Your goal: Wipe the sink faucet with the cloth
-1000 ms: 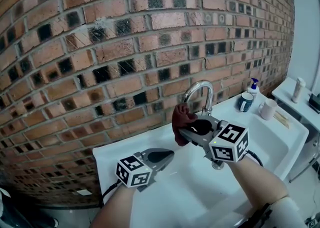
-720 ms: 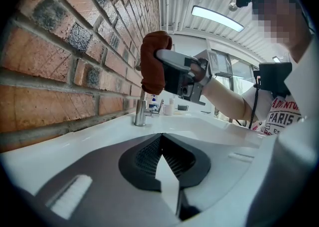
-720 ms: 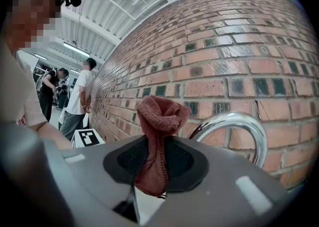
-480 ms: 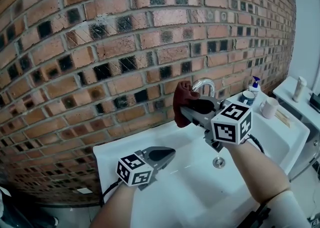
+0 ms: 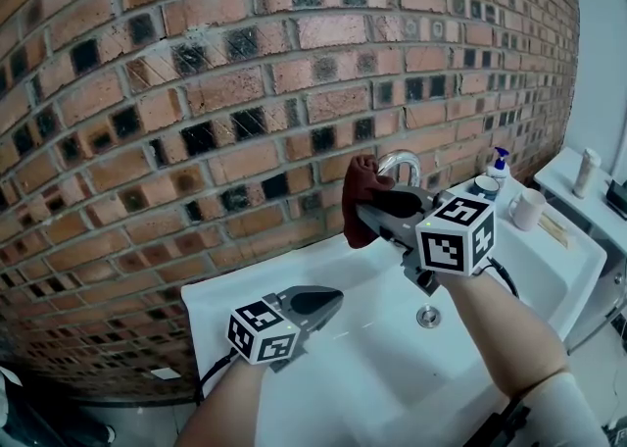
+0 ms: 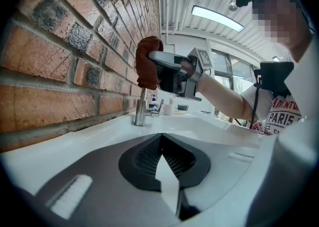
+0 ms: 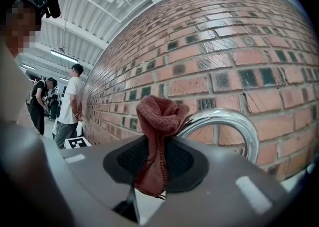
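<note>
A curved chrome faucet point(image 5: 402, 166) rises from the back of the white sink point(image 5: 323, 357), against the brick wall. My right gripper point(image 5: 364, 212) is shut on a dark red cloth point(image 5: 361, 195) and holds it up beside the top of the spout's arch point(image 7: 227, 121). The right gripper view has the cloth point(image 7: 158, 136) bunched between the jaws, next to the chrome curve. My left gripper point(image 5: 328, 303) rests low over the sink's left side, shut with nothing in it. From the left gripper view, the cloth point(image 6: 147, 64) hangs over the faucet's upright point(image 6: 141, 114).
A brick wall point(image 5: 245, 73) stands right behind the sink. On the sink's right end are a dark mug point(image 5: 482, 190), a white mug point(image 5: 526, 210) and a spray bottle point(image 5: 499, 169). The drain point(image 5: 428, 317) lies in the basin. People stand far off in the right gripper view point(image 7: 70, 104).
My right gripper has lifted the cloth from beside the faucet's upright to the top of the arch. The left gripper has hardly moved.
</note>
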A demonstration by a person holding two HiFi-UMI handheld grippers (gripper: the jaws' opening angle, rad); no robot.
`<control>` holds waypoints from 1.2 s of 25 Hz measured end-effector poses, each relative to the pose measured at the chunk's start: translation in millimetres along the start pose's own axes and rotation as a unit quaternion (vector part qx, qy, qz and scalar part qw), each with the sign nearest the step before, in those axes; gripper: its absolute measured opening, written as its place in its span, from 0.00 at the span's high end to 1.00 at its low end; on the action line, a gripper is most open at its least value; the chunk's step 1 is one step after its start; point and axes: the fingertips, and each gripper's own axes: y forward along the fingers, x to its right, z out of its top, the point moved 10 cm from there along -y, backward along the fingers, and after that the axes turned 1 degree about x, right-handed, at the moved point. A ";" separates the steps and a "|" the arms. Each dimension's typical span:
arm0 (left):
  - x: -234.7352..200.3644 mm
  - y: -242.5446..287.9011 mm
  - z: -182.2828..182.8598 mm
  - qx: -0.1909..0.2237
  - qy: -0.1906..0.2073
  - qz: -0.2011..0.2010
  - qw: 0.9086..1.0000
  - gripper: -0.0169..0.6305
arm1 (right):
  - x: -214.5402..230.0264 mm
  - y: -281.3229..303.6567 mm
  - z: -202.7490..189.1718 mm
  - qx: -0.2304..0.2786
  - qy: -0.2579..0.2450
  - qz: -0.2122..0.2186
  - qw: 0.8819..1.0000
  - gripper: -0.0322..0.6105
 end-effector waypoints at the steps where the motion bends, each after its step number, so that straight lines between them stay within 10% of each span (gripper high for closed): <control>1: 0.0 -0.1 0.0 0.000 0.000 0.000 1.000 0.96 | 0.3 -0.6 1.3 -0.001 0.000 -0.001 1.000 0.81; 30: 0.5 0.7 0.5 -0.003 -0.001 0.000 1.000 0.96 | 83.2 -66.7 38.7 0.047 -0.004 -0.137 0.989 0.80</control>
